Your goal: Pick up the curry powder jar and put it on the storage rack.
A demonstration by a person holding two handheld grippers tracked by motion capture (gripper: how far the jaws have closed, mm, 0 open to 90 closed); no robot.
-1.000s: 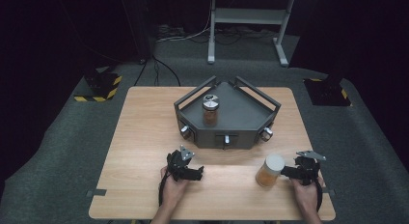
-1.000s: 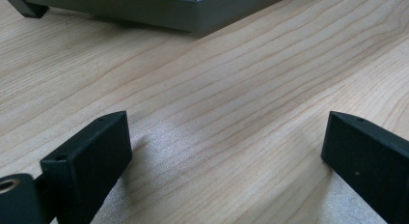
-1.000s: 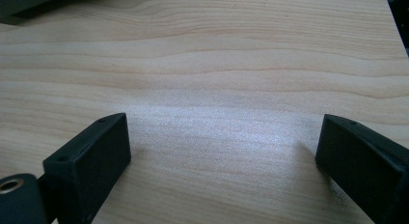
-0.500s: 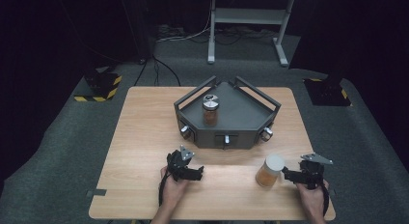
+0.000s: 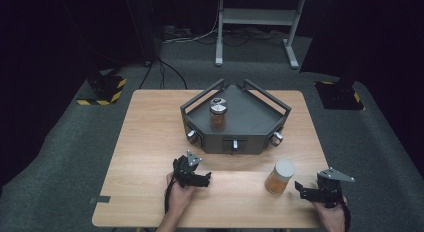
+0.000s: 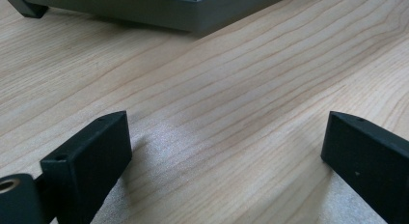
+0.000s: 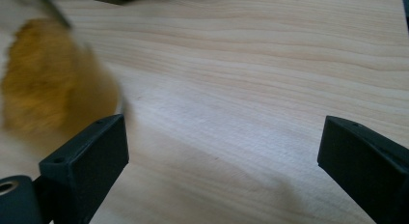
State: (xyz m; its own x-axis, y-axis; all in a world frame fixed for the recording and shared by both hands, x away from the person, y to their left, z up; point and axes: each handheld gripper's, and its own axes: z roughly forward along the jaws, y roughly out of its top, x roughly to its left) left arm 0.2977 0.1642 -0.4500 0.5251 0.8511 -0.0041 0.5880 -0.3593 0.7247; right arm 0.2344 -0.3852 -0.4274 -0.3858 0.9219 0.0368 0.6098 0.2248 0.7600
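- Your right gripper [image 5: 306,188]: jaws released, nothing between them, just beside the jar [image 5: 279,177] on the worktop [image 5: 150,142].
- Your left gripper [image 5: 202,178]: jaws released, nothing grasped.

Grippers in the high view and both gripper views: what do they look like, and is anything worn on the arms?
Both are black two-jaw tools. The left gripper and right gripper each carry a grey three-cornered plate on top, and a black cable loops by each wrist. In the gripper views the jaws are matt black blocks with small screw holes. The forearms are bare, with no sleeves in view.
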